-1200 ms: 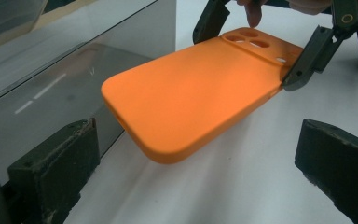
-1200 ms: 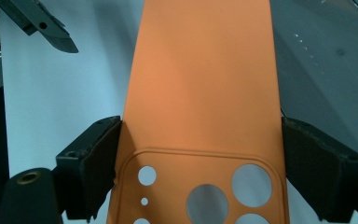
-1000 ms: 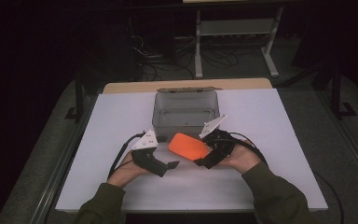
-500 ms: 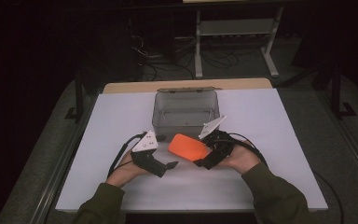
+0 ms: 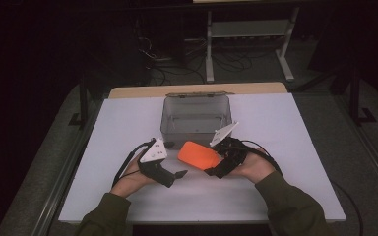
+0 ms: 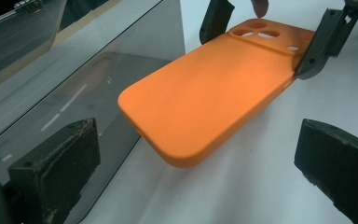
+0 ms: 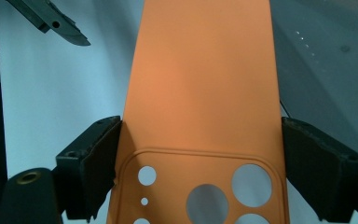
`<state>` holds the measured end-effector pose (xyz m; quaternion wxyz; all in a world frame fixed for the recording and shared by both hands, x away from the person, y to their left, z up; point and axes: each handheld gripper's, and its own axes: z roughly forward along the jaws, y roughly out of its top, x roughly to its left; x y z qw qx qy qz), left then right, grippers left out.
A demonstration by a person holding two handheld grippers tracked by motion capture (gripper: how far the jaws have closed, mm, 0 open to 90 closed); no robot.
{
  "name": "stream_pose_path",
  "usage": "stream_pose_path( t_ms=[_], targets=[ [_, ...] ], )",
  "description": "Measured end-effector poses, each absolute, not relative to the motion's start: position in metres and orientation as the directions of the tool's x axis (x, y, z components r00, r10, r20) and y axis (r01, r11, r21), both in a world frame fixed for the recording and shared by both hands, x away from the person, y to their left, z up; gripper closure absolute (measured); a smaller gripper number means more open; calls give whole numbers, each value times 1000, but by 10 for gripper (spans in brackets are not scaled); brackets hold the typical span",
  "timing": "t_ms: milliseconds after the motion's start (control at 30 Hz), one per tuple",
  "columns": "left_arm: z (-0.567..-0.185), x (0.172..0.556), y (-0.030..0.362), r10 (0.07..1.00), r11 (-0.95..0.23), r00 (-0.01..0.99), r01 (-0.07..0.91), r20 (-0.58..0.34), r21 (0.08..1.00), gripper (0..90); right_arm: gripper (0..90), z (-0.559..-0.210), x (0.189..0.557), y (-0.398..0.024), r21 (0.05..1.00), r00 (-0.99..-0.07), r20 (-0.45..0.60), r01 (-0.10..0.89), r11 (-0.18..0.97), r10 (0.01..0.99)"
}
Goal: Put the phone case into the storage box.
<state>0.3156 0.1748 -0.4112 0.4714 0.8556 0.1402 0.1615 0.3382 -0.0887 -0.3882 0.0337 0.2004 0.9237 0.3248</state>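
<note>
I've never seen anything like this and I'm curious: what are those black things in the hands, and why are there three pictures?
A person sits at a white table with a squeeze tool in each hand. One camera looks down from above; one rides on each tool and looks along its black jaws. The right tool pinches an orange phone case by the end with the camera holes, holding it off the table. The left tool waits open, close to the case's other end. Behind them stands a clear box.

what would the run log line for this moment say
right claw: shut on orange phone case at camera-cutout end | case: off the table, beside clear box | left claw: open, empty, facing case
</note>
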Motion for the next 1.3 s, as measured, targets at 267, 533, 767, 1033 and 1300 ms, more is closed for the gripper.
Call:
stream_pose_path(
  t_ms=[267, 533, 767, 1033, 1300],
  targets=[
    [-412, 314, 173, 384, -543, 905, 62, 182, 838, 0, 148, -388, 338, -88, 613, -917, 68, 349, 709, 392],
    [-411, 312, 171, 368, -574, 900, 23, 232, 818, 0, 147, -389, 338, -88, 611, -919, 63, 343, 714, 388],
    [-413, 310, 168, 349, -610, 894, -11, 281, 792, 0, 147, -389, 338, -88, 612, -919, 65, 344, 712, 389],
    [-414, 309, 167, 338, -619, 895, -22, 292, 785, 0, 147, -389, 338, -88, 609, -919, 65, 345, 714, 389],
    [-416, 308, 165, 323, -648, 887, -48, 331, 760, 0, 148, -389, 338, -87, 608, -919, 62, 345, 715, 390]
  ],
)
